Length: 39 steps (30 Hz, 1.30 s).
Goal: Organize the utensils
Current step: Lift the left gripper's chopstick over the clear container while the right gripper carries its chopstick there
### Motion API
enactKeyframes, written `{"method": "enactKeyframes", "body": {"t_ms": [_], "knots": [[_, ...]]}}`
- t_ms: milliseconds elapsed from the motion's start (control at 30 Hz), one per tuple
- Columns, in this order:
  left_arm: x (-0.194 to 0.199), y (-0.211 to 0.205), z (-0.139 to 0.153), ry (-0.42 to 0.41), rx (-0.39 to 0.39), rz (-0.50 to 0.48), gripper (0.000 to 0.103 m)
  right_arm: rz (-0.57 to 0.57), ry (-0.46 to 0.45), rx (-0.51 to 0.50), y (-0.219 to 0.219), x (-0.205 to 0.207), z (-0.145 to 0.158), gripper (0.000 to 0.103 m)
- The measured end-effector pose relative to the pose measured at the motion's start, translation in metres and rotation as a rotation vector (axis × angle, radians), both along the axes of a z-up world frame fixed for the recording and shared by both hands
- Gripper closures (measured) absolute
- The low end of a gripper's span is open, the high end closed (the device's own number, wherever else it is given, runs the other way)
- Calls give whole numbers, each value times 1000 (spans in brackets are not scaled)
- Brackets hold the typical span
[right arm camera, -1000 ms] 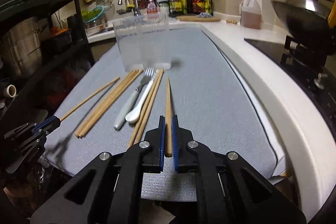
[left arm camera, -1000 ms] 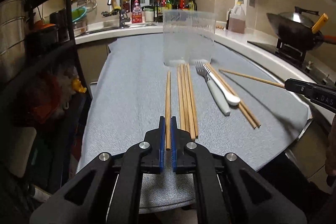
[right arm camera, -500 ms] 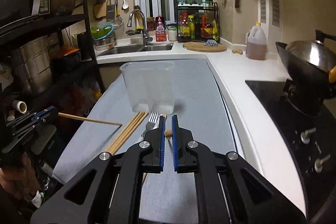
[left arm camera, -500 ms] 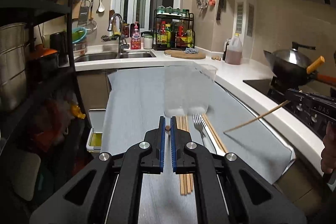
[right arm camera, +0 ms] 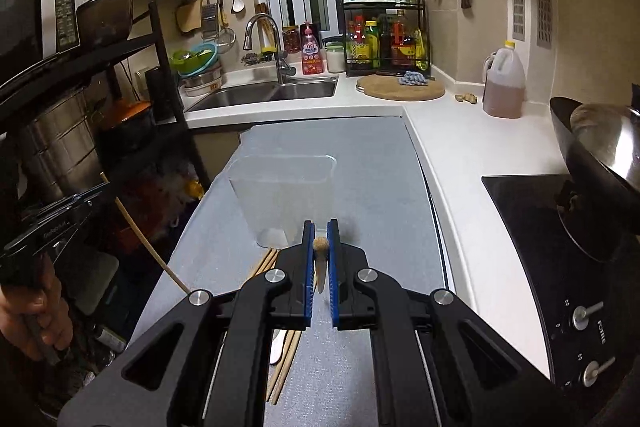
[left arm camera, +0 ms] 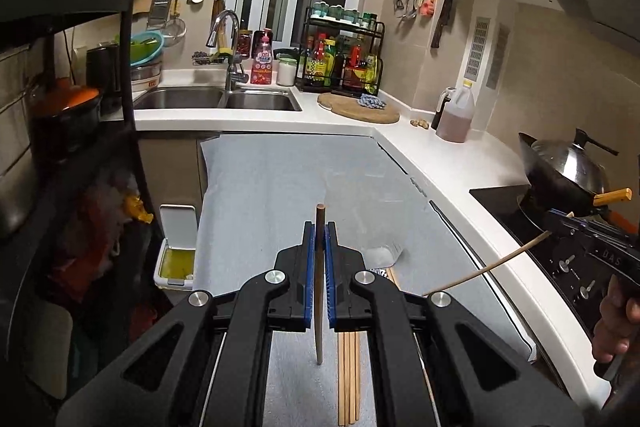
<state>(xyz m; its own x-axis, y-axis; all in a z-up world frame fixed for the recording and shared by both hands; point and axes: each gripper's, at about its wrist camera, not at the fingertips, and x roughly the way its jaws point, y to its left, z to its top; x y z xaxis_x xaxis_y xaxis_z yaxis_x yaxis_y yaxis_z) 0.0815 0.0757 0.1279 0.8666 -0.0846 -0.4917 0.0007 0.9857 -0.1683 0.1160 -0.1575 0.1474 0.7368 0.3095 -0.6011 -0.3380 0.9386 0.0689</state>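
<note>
Chopstick (left arm camera: pixel 319 291) clamped in left tool (left arm camera: pixel 319 239); right tool (right arm camera: pixel 320 239) clamps another chopstick (right arm camera: pixel 321 259).

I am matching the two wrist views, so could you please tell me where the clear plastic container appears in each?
Left wrist view: the clear plastic container is faint, right of centre, just beyond the left claw.
Right wrist view: it stands at centre, behind the right claw.
Shared landmark: the round wooden board beside the sink.

Both chopsticks (left arm camera: pixel 319 283) (right arm camera: pixel 321 259) now airborne, seemingly steeper than before.
</note>
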Motion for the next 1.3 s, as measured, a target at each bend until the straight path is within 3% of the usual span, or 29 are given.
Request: {"method": "enactKeyframes", "body": {"t_ms": [300, 667, 867, 1100, 1300], "knots": [[26, -4, 33, 19, 21, 2, 98, 39, 20, 4, 1, 22, 32, 97], [72, -12, 114, -47, 21, -25, 98, 109, -16, 49, 4, 66, 105, 97], [103, -25, 147, -78, 45, -40, 98, 124, -12, 87, 6, 96, 127, 97], [144, -41, 134, -43, 77, -50, 98, 131, 56, 69, 25, 133, 101, 97], [175, -37, 84, 53, 48, -63, 98, 131, 131, 27, 41, 159, 61, 97]]}}
